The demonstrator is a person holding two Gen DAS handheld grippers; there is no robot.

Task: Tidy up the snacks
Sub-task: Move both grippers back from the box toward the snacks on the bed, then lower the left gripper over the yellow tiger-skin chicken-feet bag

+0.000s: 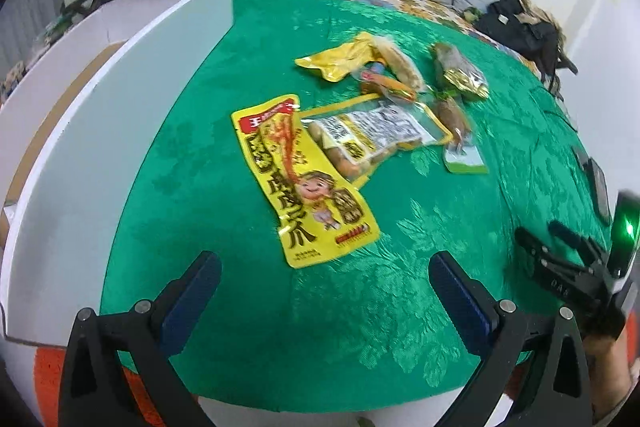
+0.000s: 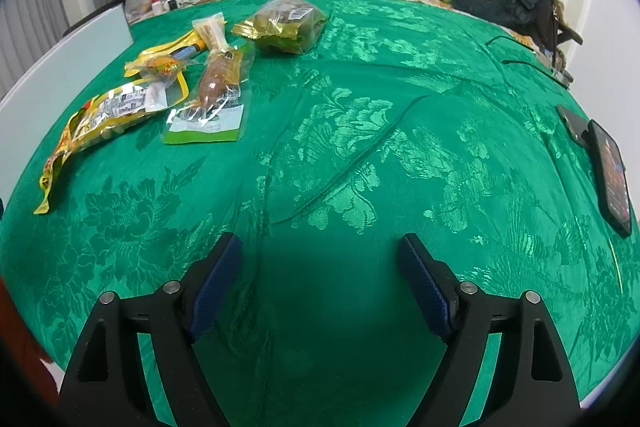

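snacks lying in a bunch on the green cloth

a green cloth is being seen spread flat, and the snacks are lying on its far left part. a long yellow packet with a cartoon child on it is lying nearest the left gripper. its top end is being touched by a clear packet with a yellow edge. just behind these, a small yellow pouch and a long bun in clear wrap are lying together. a gold and clear bag is lying a little apart at the back. a brown snack in a clear wrap with a green end is lying beside the clear packet.

the jaws of the left gripper are being held wide apart, and nothing is being held between them. they are hanging just short of the long yellow packet. the jaws of the right gripper are being held wide too, over bare cloth, with nothing between them. the snacks are well away to its left.

a white box wall is standing at the left edge of the cloth. a dark phone is lying on the right side.
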